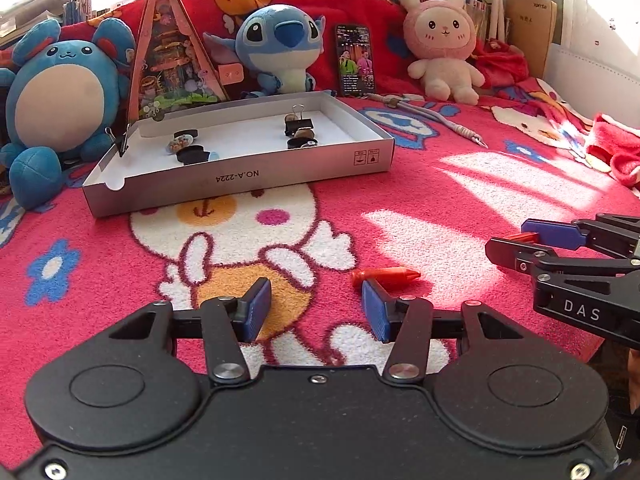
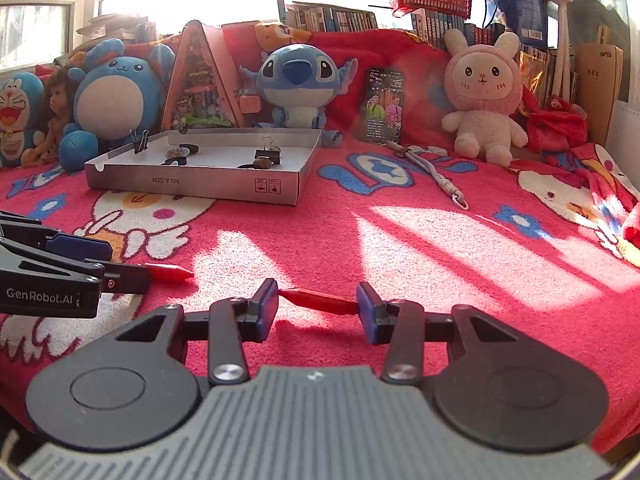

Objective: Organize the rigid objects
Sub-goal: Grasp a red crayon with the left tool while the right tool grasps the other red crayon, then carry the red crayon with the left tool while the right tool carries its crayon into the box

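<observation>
Near edge of the bed [image 2: 460,264], red blanket in patches of sun. Left tool [image 1: 316,308]: released, pads parted, nothing between them, only blanket. Just beyond its right fingertip [image 1: 374,312], a red crayon [image 1: 386,276] flat on the blanket, lying crosswise and off to one side of the gap rather than inside it. Right tool [image 2: 318,296]: clenched on a second red stick [image 2: 328,304], pinched end to end between the two pads and held clear above the blanket.

Middle of the bed: shallow cardboard tray [image 1: 240,184], open side up, already holding binder clips [image 1: 298,122] and small dark and stone-like pieces [image 1: 188,148]. Far edge: plush toys and a phone, propped upright.

Likely hazards. With the stick held only by its tips: pivoting or popping free during carriage to the tray. With the crayon offset: a closing pad nudging it and rolling it away instead of trapping it. At the tray: snagging on the near wall, or knocking the pieces inside.
</observation>
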A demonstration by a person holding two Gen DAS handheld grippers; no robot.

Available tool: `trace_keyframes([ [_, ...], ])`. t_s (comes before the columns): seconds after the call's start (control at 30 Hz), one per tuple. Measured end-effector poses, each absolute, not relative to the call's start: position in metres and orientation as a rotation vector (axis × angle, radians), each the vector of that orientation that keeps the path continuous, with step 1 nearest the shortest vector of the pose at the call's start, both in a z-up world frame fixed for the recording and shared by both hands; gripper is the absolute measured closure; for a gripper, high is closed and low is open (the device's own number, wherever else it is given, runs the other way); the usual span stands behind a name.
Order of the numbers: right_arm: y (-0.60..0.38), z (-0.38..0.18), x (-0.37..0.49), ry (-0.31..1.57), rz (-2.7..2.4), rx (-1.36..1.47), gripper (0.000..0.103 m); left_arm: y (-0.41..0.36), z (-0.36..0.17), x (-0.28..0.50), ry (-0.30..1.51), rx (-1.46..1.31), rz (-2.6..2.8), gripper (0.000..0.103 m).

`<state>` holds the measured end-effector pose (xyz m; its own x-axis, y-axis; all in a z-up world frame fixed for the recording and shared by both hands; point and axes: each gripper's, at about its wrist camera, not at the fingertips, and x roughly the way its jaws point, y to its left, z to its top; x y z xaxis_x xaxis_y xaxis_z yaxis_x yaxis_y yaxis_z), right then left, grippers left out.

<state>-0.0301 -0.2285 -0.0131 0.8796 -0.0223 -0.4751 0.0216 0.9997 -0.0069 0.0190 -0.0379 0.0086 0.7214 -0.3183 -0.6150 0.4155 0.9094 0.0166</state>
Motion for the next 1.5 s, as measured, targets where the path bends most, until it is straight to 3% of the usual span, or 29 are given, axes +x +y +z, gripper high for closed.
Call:
trace_keyframes([
  [0.17, -0.226, -0.015, -0.029, 0.499, -0.016, 0.001, 0.054, -0.035, 0.011, 0.017, 0.629, 0.154, -0.412, 0.052],
  [0.3, -0.226, -0.015, -0.029, 0.5, -0.017, 0.001, 0.054, -0.047, 0.013, -0.002, 0.575, 0.191, -0.53, 0.039],
  [0.57, -0.228, -0.013, -0.03, 0.495, -0.028, -0.002, 0.054, -0.067, 0.001, 0.003, 0.599, 0.144, -0.468, 0.039],
  [0.67, -0.23, -0.012, -0.03, 0.496, -0.03, 0.002, 0.054, -0.071, 0.0, 0.007, 0.597, 0.119, -0.443, 0.041],
  [0.7, -0.23, -0.013, -0.03, 0.497, -0.031, 0.003, 0.054, -0.072, 0.0, 0.008, 0.597, 0.118, -0.435, 0.046],
  [0.73, -0.23, -0.013, -0.029, 0.499, -0.032, 0.005, 0.054, -0.073, -0.001, 0.008, 0.594, 0.122, -0.424, 0.058],
  [0.77, -0.23, -0.013, -0.029, 0.5, -0.032, 0.008, 0.054, -0.074, -0.001, 0.008, 0.589, 0.134, -0.411, 0.06],
  [1.5, -0.226, 0.012, 0.008, 0.433, 0.023, 0.045, 0.054, -0.021, 0.042, 0.049, 0.532, 0.076, -0.288, 0.061],
])
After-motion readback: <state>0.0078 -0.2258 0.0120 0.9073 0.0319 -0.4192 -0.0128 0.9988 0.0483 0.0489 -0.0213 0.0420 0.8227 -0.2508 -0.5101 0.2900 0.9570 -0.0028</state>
